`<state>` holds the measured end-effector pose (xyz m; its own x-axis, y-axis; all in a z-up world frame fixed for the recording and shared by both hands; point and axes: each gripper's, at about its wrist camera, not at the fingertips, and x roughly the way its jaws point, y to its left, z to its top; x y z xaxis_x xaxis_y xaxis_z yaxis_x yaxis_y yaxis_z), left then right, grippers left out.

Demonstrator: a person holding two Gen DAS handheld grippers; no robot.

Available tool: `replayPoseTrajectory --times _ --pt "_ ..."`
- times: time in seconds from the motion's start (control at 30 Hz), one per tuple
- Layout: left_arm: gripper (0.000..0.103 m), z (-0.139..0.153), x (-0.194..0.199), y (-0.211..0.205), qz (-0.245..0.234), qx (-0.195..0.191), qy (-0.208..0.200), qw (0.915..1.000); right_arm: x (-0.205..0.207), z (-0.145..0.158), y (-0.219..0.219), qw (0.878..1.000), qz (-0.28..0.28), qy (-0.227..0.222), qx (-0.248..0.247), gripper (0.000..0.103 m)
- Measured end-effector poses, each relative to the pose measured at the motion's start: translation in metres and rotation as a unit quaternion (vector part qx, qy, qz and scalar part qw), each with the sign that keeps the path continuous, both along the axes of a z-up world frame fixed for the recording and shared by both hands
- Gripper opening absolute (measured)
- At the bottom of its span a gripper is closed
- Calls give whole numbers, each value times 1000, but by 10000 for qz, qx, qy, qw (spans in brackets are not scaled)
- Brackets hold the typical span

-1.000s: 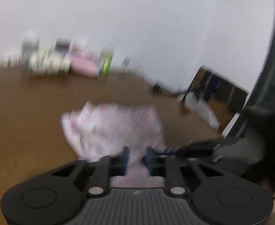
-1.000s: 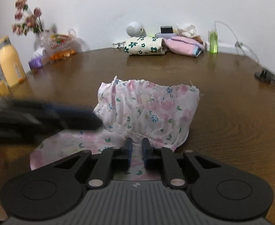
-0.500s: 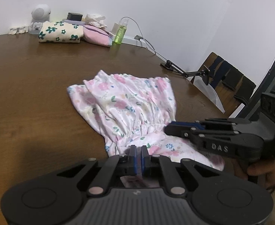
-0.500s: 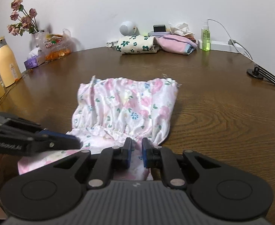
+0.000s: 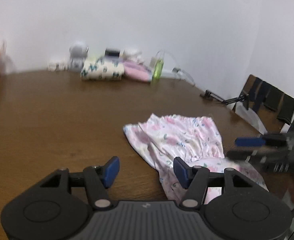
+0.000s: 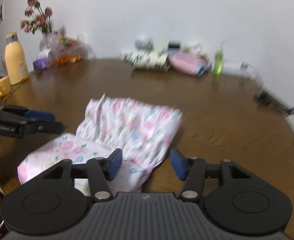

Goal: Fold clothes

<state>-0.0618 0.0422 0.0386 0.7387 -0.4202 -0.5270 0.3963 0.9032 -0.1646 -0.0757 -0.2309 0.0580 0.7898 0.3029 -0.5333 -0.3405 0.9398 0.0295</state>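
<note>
Black tool [image 5: 146,169], blue fingertips [image 5: 112,168]

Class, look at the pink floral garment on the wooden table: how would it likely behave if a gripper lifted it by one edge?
The pink floral garment would probably droop limply: it lies rumpled and gathered. It looks thin, so likely light. On the smooth wooden table it may slide or bunch rather than hold shape when pushed.
</note>
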Motion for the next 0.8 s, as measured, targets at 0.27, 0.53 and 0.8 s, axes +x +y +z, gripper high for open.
replayPoseTrajectory --times 0.27,0.53,0.8 --pt "94 32 -61 14 -2168 505 -1595 9618 -76 35 -21 9642 1985 -1431 -1019 103" --pt "95 7 -86 -21 -4070 1401 -1934 8817 -74 -7 23 9067 3557 -1194 -1929 102" --pt "95 -13 -55 -37 -4377 1922 -1972 8559 -10 -24 30 9030 4080 100 -1345 101"
